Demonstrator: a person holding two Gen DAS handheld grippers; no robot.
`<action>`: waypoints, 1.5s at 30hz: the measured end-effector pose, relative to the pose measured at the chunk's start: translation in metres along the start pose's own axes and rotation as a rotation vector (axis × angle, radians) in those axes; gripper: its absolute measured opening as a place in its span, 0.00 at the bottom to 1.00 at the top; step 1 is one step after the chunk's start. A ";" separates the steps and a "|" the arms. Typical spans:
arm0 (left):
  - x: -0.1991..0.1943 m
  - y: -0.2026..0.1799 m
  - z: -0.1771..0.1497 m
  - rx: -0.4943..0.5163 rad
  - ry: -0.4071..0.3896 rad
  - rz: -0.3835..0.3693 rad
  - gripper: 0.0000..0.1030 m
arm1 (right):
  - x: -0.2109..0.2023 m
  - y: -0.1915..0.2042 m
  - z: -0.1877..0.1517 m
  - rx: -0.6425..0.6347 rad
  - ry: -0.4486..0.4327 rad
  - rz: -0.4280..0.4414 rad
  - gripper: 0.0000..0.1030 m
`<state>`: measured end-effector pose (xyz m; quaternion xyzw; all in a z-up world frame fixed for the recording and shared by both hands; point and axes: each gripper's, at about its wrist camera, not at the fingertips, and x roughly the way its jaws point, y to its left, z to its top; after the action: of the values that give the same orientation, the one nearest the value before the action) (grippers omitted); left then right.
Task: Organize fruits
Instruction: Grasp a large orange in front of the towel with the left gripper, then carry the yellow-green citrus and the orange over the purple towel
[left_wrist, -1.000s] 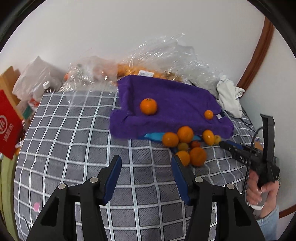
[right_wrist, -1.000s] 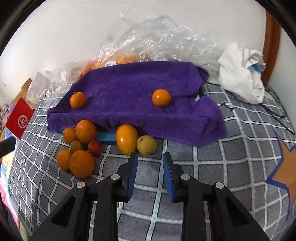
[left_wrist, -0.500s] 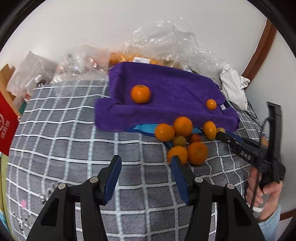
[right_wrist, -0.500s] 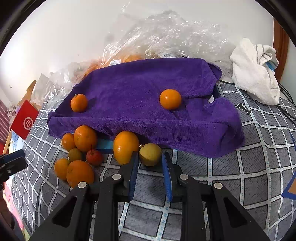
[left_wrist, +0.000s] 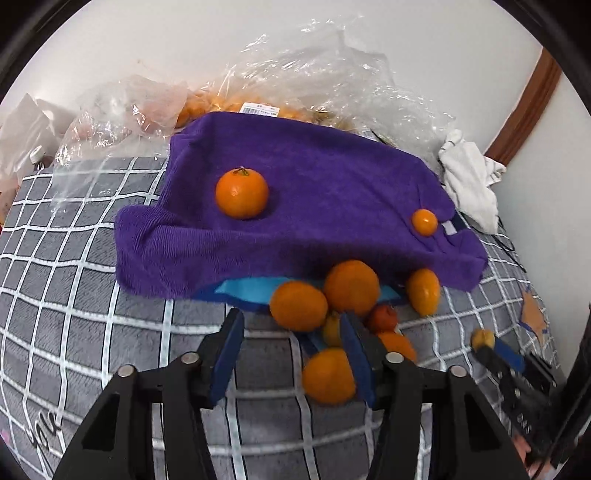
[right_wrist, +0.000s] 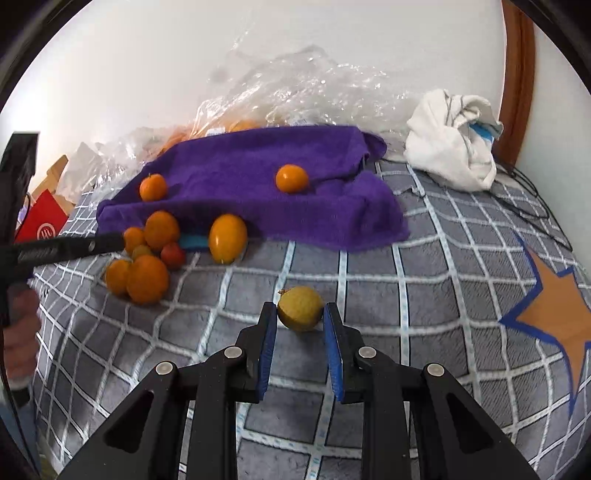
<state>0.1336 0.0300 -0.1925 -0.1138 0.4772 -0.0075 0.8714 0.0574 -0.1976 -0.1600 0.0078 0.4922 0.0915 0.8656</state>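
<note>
My right gripper (right_wrist: 300, 314) is shut on a small yellow-green fruit (right_wrist: 300, 308) and holds it over the grey checked cover; it also shows in the left wrist view (left_wrist: 483, 338). My left gripper (left_wrist: 291, 323) is open, just in front of a cluster of oranges (left_wrist: 298, 304) with a small red fruit (left_wrist: 382, 318) at the purple towel's (left_wrist: 314, 177) front edge. One orange (left_wrist: 242, 192) and a small orange (left_wrist: 424, 222) lie on the towel. The cluster (right_wrist: 147, 278) and an oval orange fruit (right_wrist: 227, 238) show in the right wrist view.
Clear plastic bags (left_wrist: 314, 74) with more oranges lie behind the towel against the wall. A white cloth bundle (right_wrist: 452, 144) sits at the back right. A red box (right_wrist: 42, 221) stands at the left. An orange star (right_wrist: 554, 314) marks the cover at the right.
My right gripper has closed on the yellow-green fruit and pulled it back, away from the towel. My left gripper has moved forward and right, up to the orange cluster.
</note>
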 end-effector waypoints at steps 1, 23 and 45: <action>0.003 0.003 0.001 -0.013 0.003 -0.003 0.44 | 0.001 0.000 -0.001 0.005 0.006 0.004 0.25; -0.019 0.047 -0.019 -0.073 0.036 -0.080 0.34 | 0.011 0.002 0.002 0.009 0.025 -0.012 0.26; -0.020 0.051 -0.045 -0.069 -0.118 -0.095 0.34 | -0.007 -0.009 -0.002 0.063 -0.042 0.069 0.26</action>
<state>0.0801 0.0732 -0.2102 -0.1665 0.4192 -0.0259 0.8921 0.0542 -0.2081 -0.1562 0.0539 0.4760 0.1056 0.8714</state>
